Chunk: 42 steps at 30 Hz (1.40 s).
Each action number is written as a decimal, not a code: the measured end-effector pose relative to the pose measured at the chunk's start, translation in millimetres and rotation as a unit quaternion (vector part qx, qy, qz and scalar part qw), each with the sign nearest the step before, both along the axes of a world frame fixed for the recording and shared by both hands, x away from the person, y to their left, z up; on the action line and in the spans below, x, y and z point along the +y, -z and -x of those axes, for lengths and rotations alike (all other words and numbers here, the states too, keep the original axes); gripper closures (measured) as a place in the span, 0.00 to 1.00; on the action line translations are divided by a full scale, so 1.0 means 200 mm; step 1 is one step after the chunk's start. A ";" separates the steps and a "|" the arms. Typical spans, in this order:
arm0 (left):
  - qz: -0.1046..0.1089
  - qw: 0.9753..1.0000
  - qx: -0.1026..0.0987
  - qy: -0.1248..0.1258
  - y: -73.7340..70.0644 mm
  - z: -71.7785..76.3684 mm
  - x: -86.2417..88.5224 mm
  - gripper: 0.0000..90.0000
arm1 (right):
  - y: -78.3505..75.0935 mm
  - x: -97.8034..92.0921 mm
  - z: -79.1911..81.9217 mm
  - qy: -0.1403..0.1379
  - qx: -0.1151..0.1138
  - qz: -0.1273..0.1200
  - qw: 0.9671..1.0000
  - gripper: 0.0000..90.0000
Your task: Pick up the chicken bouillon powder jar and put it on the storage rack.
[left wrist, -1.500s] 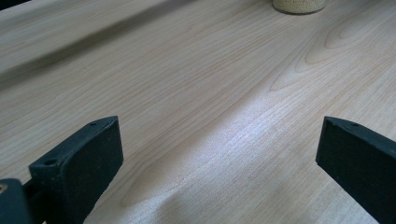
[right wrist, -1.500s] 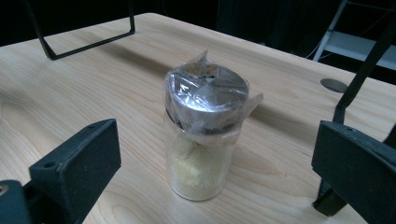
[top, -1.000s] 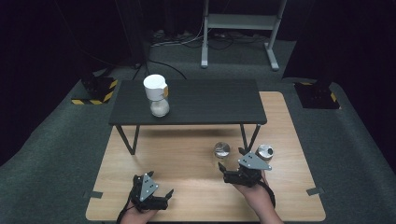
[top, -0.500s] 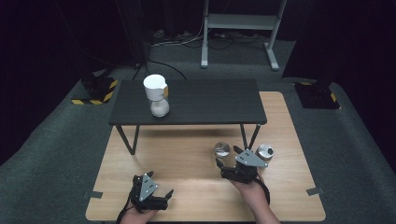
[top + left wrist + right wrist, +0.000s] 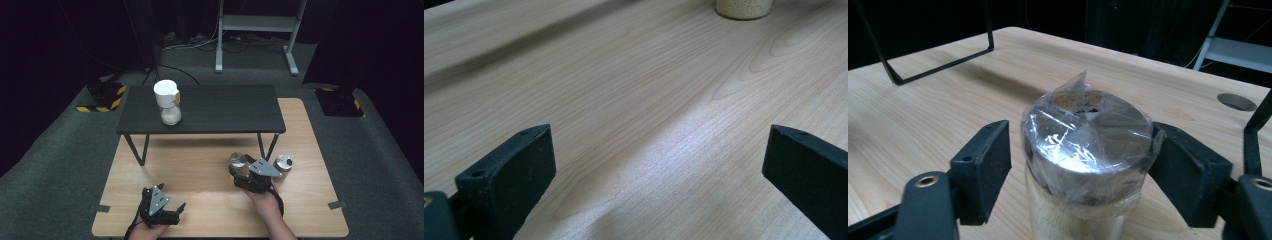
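Two glass jars with silver lids stand near the wooden board's (image 5: 200,170) right edge: the right gripper's (image 5: 1080,165) spread jaws flank the plastic-wrapped one (image 5: 1087,150), the other (image 5: 283,162) stands free, while the left gripper (image 5: 659,165) gapes empty.

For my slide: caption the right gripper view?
Right gripper jaws flank a plastic-wrapped jar lid over the wooden table.

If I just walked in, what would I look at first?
Probably the shiny jar with a silver lid under crinkly plastic wrap, standing on the wooden board between the open jaws of the right gripper. Next, the white cup stacked on a jar at the left end of the small black table.
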<state>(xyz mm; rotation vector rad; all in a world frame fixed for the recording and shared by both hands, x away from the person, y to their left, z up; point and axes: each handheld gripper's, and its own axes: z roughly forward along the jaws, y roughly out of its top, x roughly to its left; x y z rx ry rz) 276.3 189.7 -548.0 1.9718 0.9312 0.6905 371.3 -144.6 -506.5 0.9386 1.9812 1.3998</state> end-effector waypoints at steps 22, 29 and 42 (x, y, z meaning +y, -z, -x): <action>0.006 1.000 0.000 -0.004 0.00 0.00 0.01 0.01 | 0.05 0.00 -0.02 0.002 -0.017 -0.025 1.000 0.37; 0.009 1.000 0.000 -0.005 0.00 0.00 0.01 0.01 | 0.06 0.00 -0.02 0.001 -0.028 -0.031 0.999 0.38; 0.012 1.000 -0.001 -0.004 0.00 0.00 0.01 0.01 | 0.04 0.01 0.00 -0.004 -0.036 -0.031 0.999 0.38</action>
